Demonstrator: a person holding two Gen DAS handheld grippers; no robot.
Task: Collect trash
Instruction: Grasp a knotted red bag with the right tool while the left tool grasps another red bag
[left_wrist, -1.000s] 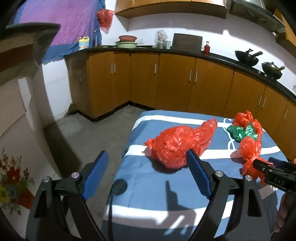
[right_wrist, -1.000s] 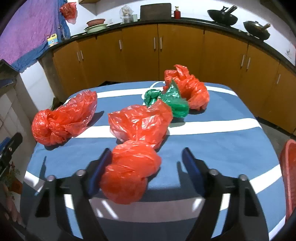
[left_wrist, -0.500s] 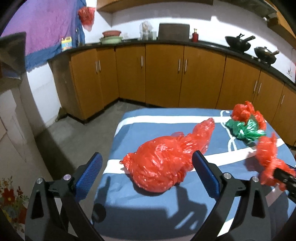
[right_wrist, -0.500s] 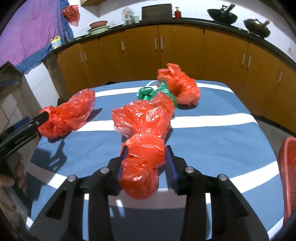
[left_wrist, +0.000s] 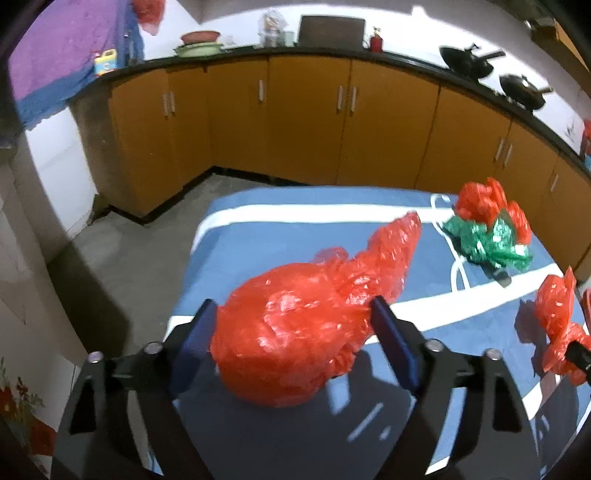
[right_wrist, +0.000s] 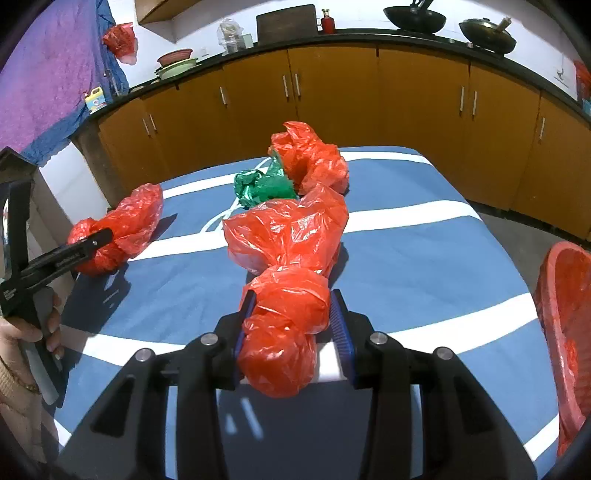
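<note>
Several knotted plastic trash bags lie on a blue cloth with white stripes (right_wrist: 424, 258). My left gripper (left_wrist: 291, 328) is open, its jaws on either side of a big red bag (left_wrist: 306, 325) at the table's left edge; that bag also shows in the right wrist view (right_wrist: 122, 229). My right gripper (right_wrist: 291, 328) is shut on the knotted end of another long red bag (right_wrist: 288, 280), which shows at the right edge of the left wrist view (left_wrist: 557, 314). A green bag (right_wrist: 262, 188) and a further red bag (right_wrist: 310, 158) lie behind.
A red plastic basket (right_wrist: 565, 332) sits off the table's right edge. Orange kitchen cabinets (left_wrist: 306, 118) with a dark counter run behind the table. Bare concrete floor (left_wrist: 122, 258) lies to the left. A white cord (left_wrist: 454, 258) lies by the green bag.
My left gripper has moved forward so its jaws now flank the big red bag and narrowed a little. My right gripper closed on its red bag and has lifted it slightly.
</note>
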